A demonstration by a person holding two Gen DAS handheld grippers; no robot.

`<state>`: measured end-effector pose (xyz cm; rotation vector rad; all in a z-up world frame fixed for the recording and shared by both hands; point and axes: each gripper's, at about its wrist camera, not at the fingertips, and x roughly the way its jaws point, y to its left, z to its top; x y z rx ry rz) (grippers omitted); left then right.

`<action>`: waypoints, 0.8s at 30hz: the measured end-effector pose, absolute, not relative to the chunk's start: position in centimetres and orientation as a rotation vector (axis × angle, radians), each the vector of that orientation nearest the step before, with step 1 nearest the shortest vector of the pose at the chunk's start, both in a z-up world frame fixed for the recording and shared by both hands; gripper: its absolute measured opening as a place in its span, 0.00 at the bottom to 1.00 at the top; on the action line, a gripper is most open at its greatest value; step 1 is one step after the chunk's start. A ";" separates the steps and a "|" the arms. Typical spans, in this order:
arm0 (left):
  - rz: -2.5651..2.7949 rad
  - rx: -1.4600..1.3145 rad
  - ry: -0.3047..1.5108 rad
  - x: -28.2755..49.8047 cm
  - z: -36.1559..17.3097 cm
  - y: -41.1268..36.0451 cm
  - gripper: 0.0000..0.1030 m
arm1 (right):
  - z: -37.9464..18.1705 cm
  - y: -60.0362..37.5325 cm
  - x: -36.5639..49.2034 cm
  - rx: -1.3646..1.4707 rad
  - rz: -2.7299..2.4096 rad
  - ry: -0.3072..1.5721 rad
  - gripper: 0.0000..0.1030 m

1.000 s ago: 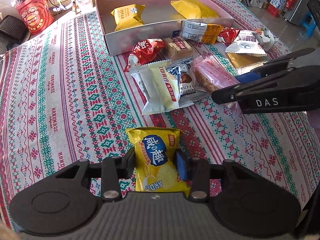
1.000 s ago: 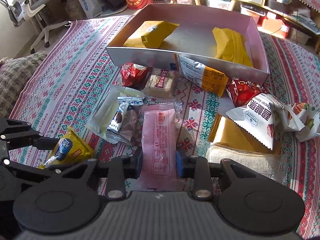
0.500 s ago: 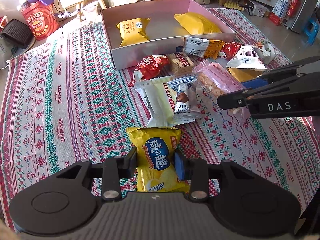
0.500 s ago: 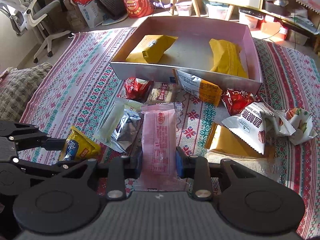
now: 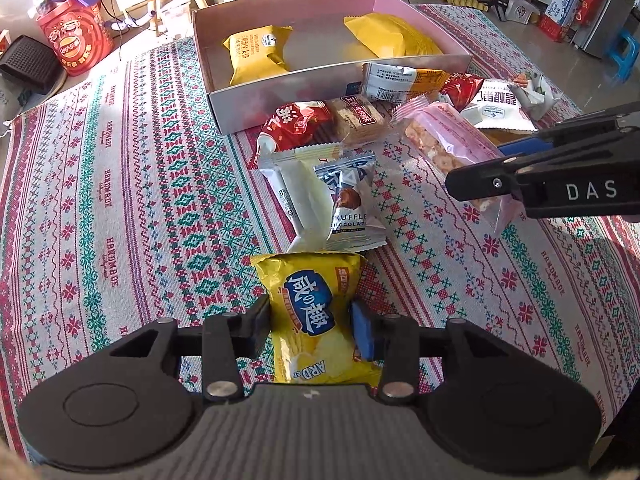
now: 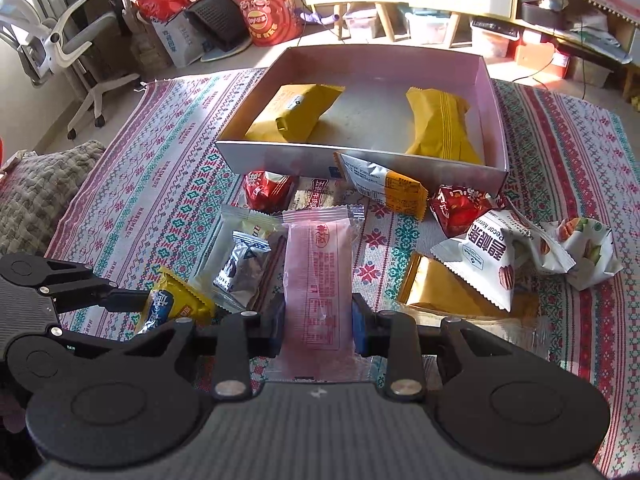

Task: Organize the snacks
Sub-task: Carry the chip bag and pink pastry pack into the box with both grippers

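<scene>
Nearest in the left wrist view, the left gripper (image 5: 311,330) pinches a yellow chip bag (image 5: 316,318) by its sides, held over the patterned tablecloth (image 5: 120,200). In the right wrist view, the right gripper (image 6: 318,330) pinches a pink wafer packet (image 6: 318,280) the same way, the packet pointing away toward the box.

Just beyond the chip bag on the table lie a pale cream packet (image 5: 304,196) and a truffle chocolate packet (image 5: 350,204) resting over it. Farther on, a red snack packet (image 5: 292,128) and a brown biscuit packet (image 5: 358,118) sit against the near wall of the pink box (image 5: 280,100). To the right, a white-and-orange packet (image 6: 380,186) leans on that wall, with a second red packet (image 6: 458,206), a white pecan packet (image 6: 486,256), a flat gold packet (image 6: 436,290) and a crumpled nut wrapper (image 6: 576,254) near it.

Inside the box, farthest away, lie two yellow packets: one on the left (image 6: 292,114), one on the right (image 6: 440,122), well apart.
</scene>
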<state>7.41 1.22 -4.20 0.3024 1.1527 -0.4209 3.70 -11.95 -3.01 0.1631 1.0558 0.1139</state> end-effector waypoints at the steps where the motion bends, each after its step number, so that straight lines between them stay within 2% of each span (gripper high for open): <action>1: -0.416 0.320 1.160 7.4 -4.5 1.1 0.51 | -3.1 -11.9 3.7 0.162 0.114 1.060 0.28; 4: -0.418 0.346 1.172 7.1 -5.1 0.7 0.51 | -3.1 -11.9 3.7 0.161 0.115 1.063 0.28; 8: -0.415 0.348 1.164 7.0 -4.9 0.6 0.44 | -3.0 -12.0 3.6 0.163 0.112 1.063 0.28; 12: -0.409 0.361 1.140 6.6 -4.5 0.4 0.42 | -2.9 -12.2 3.6 0.166 0.107 1.059 0.28; 24: -0.409 0.321 1.068 7.1 -1.8 0.2 0.42 | -2.0 -12.9 3.6 0.187 0.104 1.027 0.28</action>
